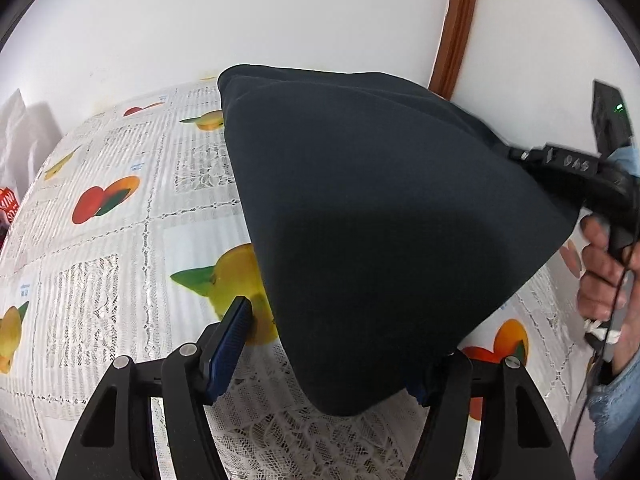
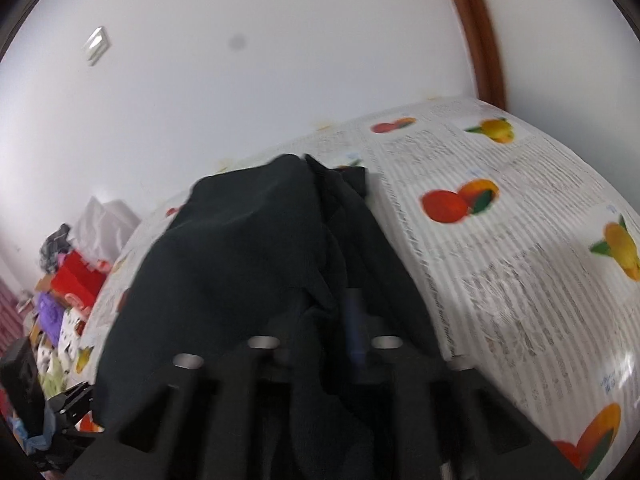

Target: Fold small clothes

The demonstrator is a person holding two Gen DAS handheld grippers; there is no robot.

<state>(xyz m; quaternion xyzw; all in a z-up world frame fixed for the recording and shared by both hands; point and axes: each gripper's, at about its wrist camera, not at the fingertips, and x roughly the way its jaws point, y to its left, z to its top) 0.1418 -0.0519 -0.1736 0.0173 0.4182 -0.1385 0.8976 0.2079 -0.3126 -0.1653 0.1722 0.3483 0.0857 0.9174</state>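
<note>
A dark navy garment (image 1: 380, 208) hangs stretched above the fruit-print tablecloth (image 1: 100, 248). My left gripper (image 1: 332, 344) is open: its left finger (image 1: 232, 336) stands free, and the cloth drapes over and hides the right finger. The right gripper (image 1: 560, 160) shows at the right edge of the left wrist view, holding the garment's far corner, with a hand on its handle. In the blurred right wrist view the garment (image 2: 240, 264) is bunched between my right gripper's (image 2: 320, 344) fingers, which are shut on it.
A white wall rises behind the table, with a brown wooden frame (image 1: 456, 28) at the right. A heap of coloured clothes and red boxes (image 2: 68, 288) lies at the far left. A white bag (image 1: 20, 132) stands at the table's left edge.
</note>
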